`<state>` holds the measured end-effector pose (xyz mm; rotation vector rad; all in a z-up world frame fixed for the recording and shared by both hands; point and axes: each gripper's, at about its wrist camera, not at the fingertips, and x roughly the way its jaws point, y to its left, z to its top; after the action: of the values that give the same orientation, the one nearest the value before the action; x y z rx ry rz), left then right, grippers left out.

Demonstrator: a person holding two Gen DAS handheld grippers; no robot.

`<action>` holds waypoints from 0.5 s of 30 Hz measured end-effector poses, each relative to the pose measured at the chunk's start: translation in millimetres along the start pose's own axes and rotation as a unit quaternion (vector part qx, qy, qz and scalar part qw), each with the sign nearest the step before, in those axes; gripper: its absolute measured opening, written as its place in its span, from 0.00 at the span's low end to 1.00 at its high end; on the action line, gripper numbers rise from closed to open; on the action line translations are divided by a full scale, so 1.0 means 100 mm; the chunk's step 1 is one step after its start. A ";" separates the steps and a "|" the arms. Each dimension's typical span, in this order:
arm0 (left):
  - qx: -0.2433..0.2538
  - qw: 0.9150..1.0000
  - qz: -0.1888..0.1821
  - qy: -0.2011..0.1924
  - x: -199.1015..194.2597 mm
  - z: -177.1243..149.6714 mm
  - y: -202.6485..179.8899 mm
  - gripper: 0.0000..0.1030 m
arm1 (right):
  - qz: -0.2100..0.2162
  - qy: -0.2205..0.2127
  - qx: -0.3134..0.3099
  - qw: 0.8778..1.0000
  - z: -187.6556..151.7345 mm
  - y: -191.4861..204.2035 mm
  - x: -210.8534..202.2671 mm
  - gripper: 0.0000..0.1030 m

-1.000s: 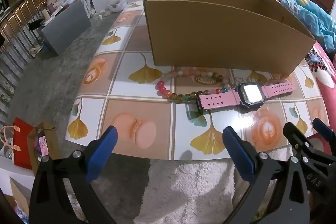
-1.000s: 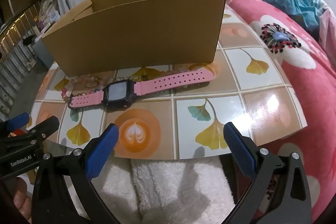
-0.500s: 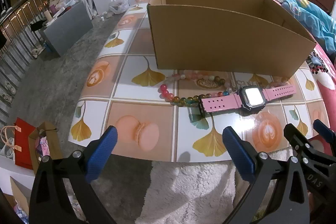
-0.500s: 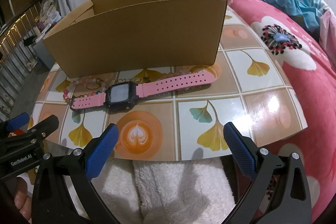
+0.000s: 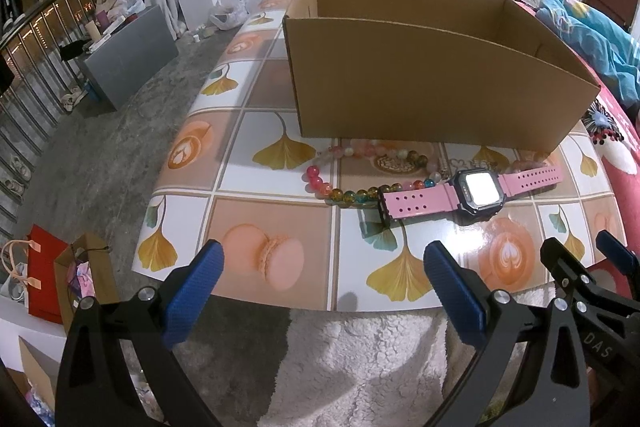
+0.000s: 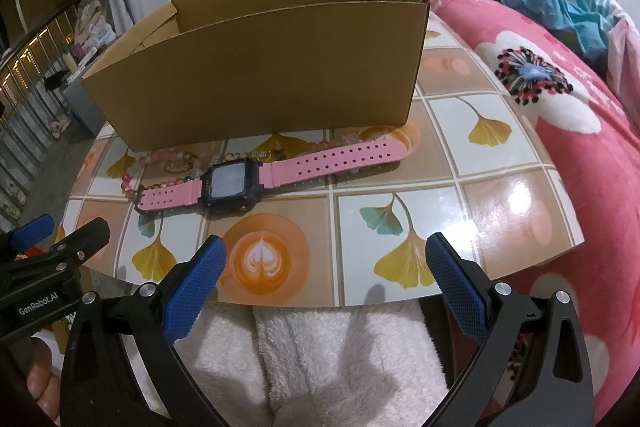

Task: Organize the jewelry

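A pink-strapped watch (image 5: pixel 472 193) (image 6: pixel 256 179) with a black square case lies flat on the patterned table, in front of an open cardboard box (image 5: pixel 432 75) (image 6: pixel 264 67). A bracelet of multicoloured beads (image 5: pixel 344 193) (image 6: pixel 132 187) curls beside the watch's left strap end. A second bracelet of pale pink beads (image 5: pixel 360 150) lies against the box wall. My left gripper (image 5: pixel 320 283) hovers open at the table's near edge, short of the beads. Open too, my right gripper (image 6: pixel 324 279) hangs at the near edge, right of the watch, empty.
The tabletop (image 5: pixel 276 259) (image 6: pixel 500 207) ends just before both grippers, over white fleece (image 6: pixel 320 359). A pink flowered bed cover (image 6: pixel 580 115) rises on the right. Left of the table, the floor holds a grey box (image 5: pixel 124 55) and red and brown paper bags (image 5: pixel 52 275).
Both grippers have crept slightly forward and up, so the table, box and watch sit a little lower in view. Nothing on the table has moved; both grippers stay open.
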<state>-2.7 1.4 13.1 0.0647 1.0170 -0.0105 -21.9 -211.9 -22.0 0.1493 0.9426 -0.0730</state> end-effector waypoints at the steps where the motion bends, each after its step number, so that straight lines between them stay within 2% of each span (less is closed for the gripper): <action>1: 0.000 1.000 0.000 -0.001 0.00 0.01 0.00 0.96 | 0.000 0.000 0.000 1.000 0.00 0.00 0.00 0.93; 15: -0.001 1.000 0.002 -0.006 -0.02 0.00 0.00 0.96 | 0.003 -0.005 0.004 1.000 -0.01 -0.02 -0.03 0.93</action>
<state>-3.5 1.5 15.3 0.0660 1.0042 -0.0059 -24.7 -213.4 -19.9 0.1597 0.9319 -0.0724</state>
